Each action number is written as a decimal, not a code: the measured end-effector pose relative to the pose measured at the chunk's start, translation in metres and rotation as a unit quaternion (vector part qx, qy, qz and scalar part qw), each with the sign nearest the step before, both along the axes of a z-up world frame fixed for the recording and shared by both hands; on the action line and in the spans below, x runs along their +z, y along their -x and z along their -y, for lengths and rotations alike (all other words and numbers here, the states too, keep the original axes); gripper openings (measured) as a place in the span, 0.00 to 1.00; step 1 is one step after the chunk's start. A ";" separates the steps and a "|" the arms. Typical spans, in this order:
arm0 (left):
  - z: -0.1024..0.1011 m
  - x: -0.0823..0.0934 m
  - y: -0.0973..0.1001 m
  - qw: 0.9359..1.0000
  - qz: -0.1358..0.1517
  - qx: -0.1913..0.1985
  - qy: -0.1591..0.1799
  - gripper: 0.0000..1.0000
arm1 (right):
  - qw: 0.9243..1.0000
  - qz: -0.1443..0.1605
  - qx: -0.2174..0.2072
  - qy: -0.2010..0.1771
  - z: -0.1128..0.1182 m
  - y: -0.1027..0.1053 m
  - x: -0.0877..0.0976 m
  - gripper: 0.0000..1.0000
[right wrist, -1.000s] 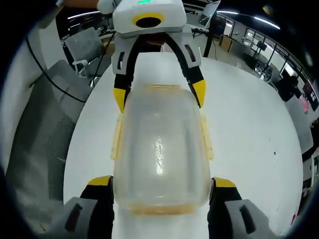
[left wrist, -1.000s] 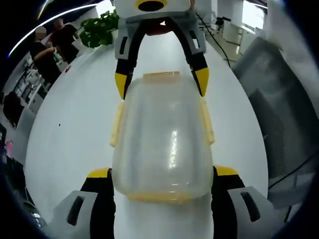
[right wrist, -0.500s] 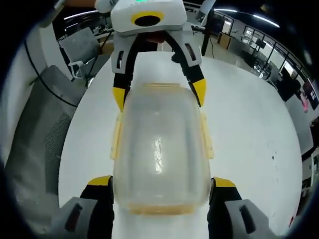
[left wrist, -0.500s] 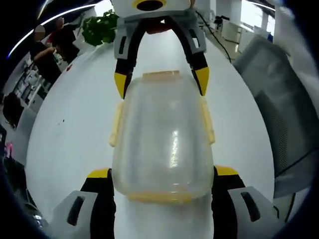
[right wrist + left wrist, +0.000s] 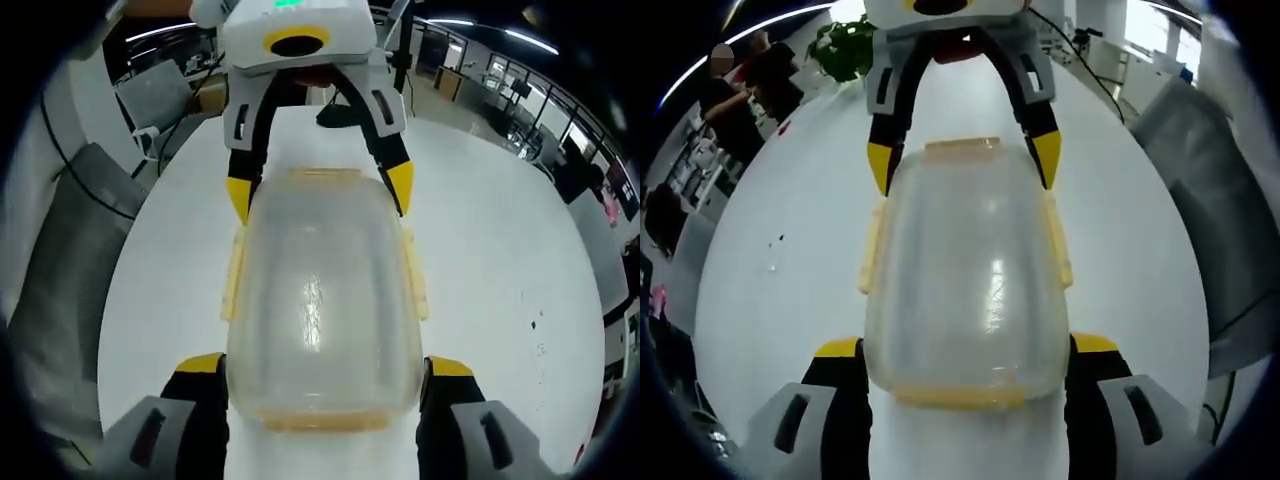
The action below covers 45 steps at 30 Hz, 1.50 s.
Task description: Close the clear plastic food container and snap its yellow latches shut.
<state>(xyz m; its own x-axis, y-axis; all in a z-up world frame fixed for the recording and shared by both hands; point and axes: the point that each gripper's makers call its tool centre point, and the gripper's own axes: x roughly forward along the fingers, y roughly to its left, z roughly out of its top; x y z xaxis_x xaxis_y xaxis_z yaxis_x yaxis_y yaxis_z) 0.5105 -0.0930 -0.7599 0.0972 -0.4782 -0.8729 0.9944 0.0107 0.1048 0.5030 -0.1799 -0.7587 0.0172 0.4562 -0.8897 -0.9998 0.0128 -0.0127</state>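
Note:
The clear plastic container [image 5: 965, 270] with its lid on lies lengthwise between both grippers, over the white table [image 5: 790, 250]. My left gripper [image 5: 967, 346] is shut on its near end, the yellow-tipped jaws pressing both sides. Opposite, my right gripper [image 5: 962, 162] clamps the far end. In the right gripper view the same container [image 5: 320, 290] sits in my right gripper [image 5: 322, 364], with the left gripper [image 5: 320, 190] at its far end. Yellow latches [image 5: 872, 250] run along the long sides and across both ends [image 5: 962, 150]. I cannot tell whether they are snapped.
A green plant [image 5: 845, 50] and people [image 5: 740, 95] are at the table's far left end. A grey chair [image 5: 1220, 200] stands beside the table, seen as the grey chair [image 5: 60, 260] in the right gripper view. Office desks lie beyond.
The table and room have slid a little behind the container as both cameras moved. The two grippers' hold on the container is the same.

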 end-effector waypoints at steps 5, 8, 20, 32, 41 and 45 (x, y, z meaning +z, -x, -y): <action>0.000 0.000 -0.004 1.000 -0.003 0.004 0.003 0.78 | 1.000 -0.002 0.007 0.006 0.000 -0.005 0.000 0.77; 0.000 0.000 -0.004 1.000 -0.002 0.004 0.008 0.78 | 1.000 -0.001 0.005 0.003 0.000 -0.005 0.000 0.78; -0.012 -0.007 0.000 1.000 0.013 0.010 -0.021 1.00 | 1.000 0.014 0.001 0.016 0.004 0.004 -0.003 0.99; -0.009 0.017 0.010 0.998 0.011 0.055 0.035 1.00 | 0.999 0.029 -0.030 -0.016 0.002 0.009 0.017 0.99; -0.016 0.030 0.029 0.996 0.017 0.078 0.052 0.99 | 0.996 0.034 -0.076 -0.043 0.014 0.022 0.031 0.99; -0.019 0.033 0.035 0.994 0.022 0.090 0.053 0.99 | 0.995 0.039 -0.086 -0.042 0.020 0.031 0.033 0.99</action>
